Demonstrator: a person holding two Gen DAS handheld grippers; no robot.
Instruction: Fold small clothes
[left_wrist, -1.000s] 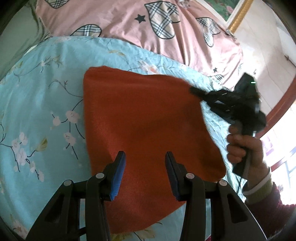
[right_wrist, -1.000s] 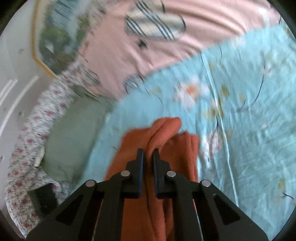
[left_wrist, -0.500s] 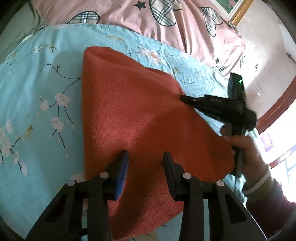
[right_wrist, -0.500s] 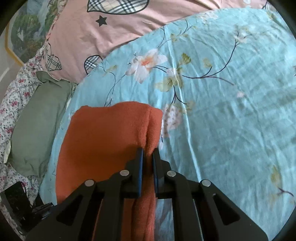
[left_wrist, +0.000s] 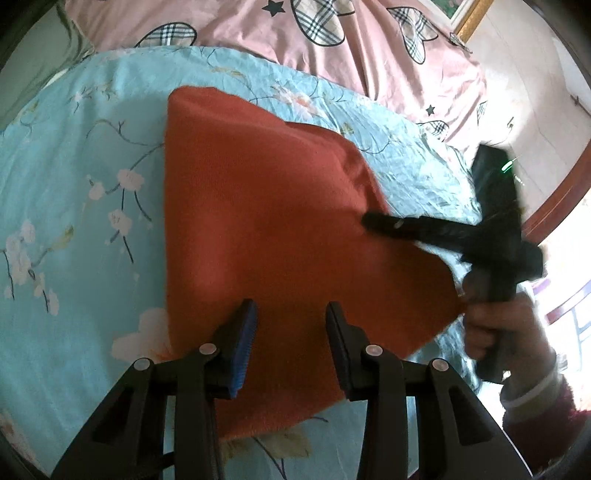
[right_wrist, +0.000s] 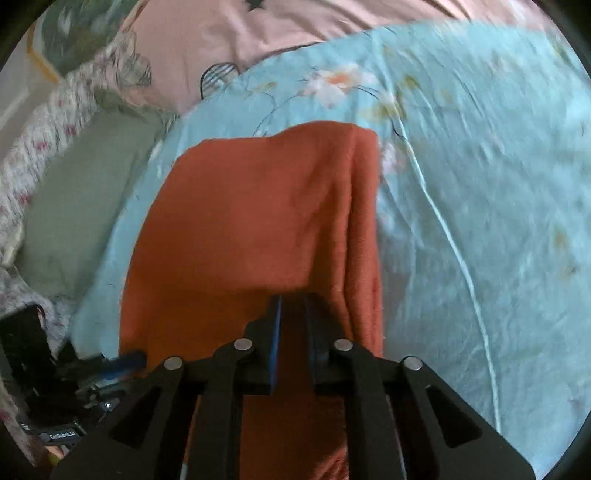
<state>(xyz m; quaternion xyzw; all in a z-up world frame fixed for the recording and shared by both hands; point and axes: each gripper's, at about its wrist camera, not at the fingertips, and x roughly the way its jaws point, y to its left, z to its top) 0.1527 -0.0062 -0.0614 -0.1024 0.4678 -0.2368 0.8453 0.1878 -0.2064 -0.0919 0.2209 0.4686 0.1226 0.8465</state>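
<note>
Since 1 s ago, laid flatter: orange cloth spread on blue floral sheet; right gripper nearly together over its folded edge, pinch uncertain; left gripper apart above near hem; looks light, soft, limp; best pinched at corners.

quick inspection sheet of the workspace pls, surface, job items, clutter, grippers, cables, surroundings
surface: light blue floral bedsheet, wrinkled.
job's things: orange cloth lying on the sheet, one edge doubled over.
clutter: nothing seen on the sheet.
grippers: left gripper open, over the cloth's near edge; right gripper with a narrow gap between its fingers, over the cloth; grip cannot be told.
cables: nothing seen clearly.
surroundings: pink heart-print quilt, green pillow, framed picture.
</note>
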